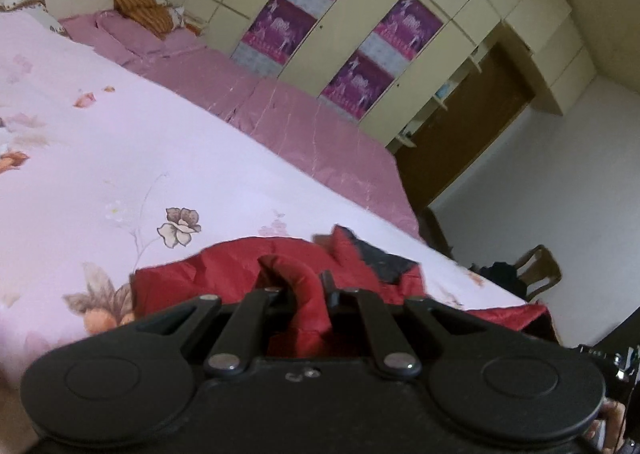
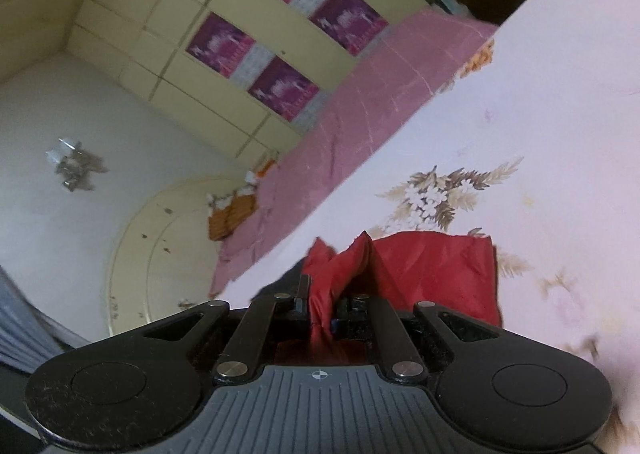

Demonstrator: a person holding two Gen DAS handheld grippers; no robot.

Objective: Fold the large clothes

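A red padded jacket (image 1: 224, 274) with a dark lining patch (image 1: 384, 260) lies on the pale floral bedsheet (image 1: 120, 158). My left gripper (image 1: 306, 294) is shut on a thick rolled fold of the red jacket, which bulges up between its fingers. In the right wrist view the same red jacket (image 2: 432, 270) spreads over the floral bedsheet (image 2: 540, 126). My right gripper (image 2: 322, 302) is shut on a pinched ridge of the red fabric. Both views are strongly tilted.
A pink quilt (image 1: 304, 122) lies along the far side of the bed, next to a cream wardrobe with purple posters (image 1: 344, 26). Pillows and an orange striped cloth (image 1: 140, 8) sit at the headboard. A wooden chair (image 1: 536, 270) stands past the bed's corner.
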